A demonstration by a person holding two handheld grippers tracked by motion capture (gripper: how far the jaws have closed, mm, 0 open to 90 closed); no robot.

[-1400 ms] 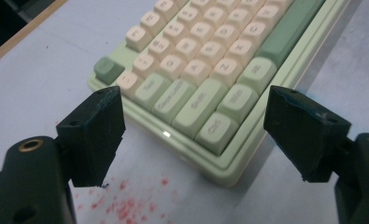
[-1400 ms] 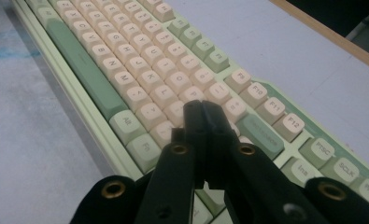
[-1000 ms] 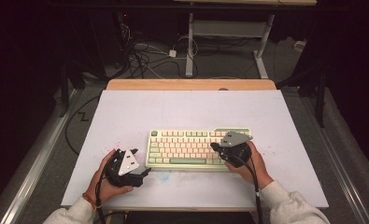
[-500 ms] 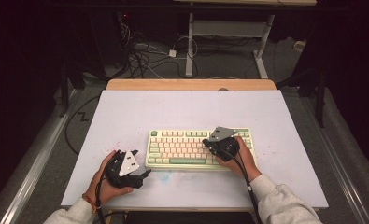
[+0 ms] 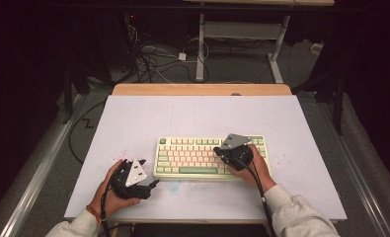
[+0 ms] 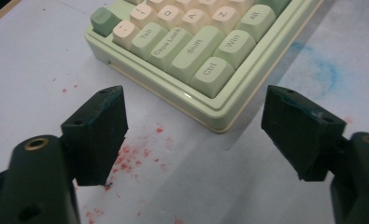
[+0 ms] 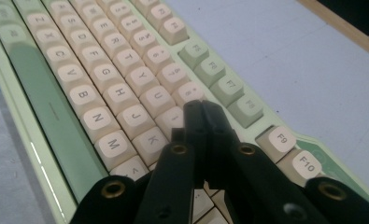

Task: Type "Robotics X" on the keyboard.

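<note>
R gripper (image 7: 202,109): jaws are pressed flat together, nothing is held between them; tips are set over the cream keys (image 7: 166,77) of the number/upper letter rows, approx. by the U/I keys. Whether a key is actually depressed can't be told. In the high view the R gripper (image 5: 221,151) is seen over the right-centre part of the mechanical keyboard (image 5: 210,158), tips pointed toward the kbd's left.

L gripper (image 6: 191,126): jaws are spread wide, nothing is gripped; it is parked on the table just off the kbd's front-left corner, w/ the Ctrl key (image 6: 211,71) nearest. In the high view the L gripper (image 5: 140,177) is seen resting beside the kbd's left end, apart from it.

Kbd: pale green case, cream + green caps, laid flat on the white table sheet (image 5: 133,118), near the front edge, roughly centred. Red specks and a blue smudge are noted on the sheet.

Step judged: keys are being poked w/ the closed R tips, one at a time. Next move prob. calls for a short lift, a small shift to the next key, and a straight push down, w/ tips kept centred on one cap so the neighbour isn't clipped. L gripper isn't needed unless the kbd slides.
</note>
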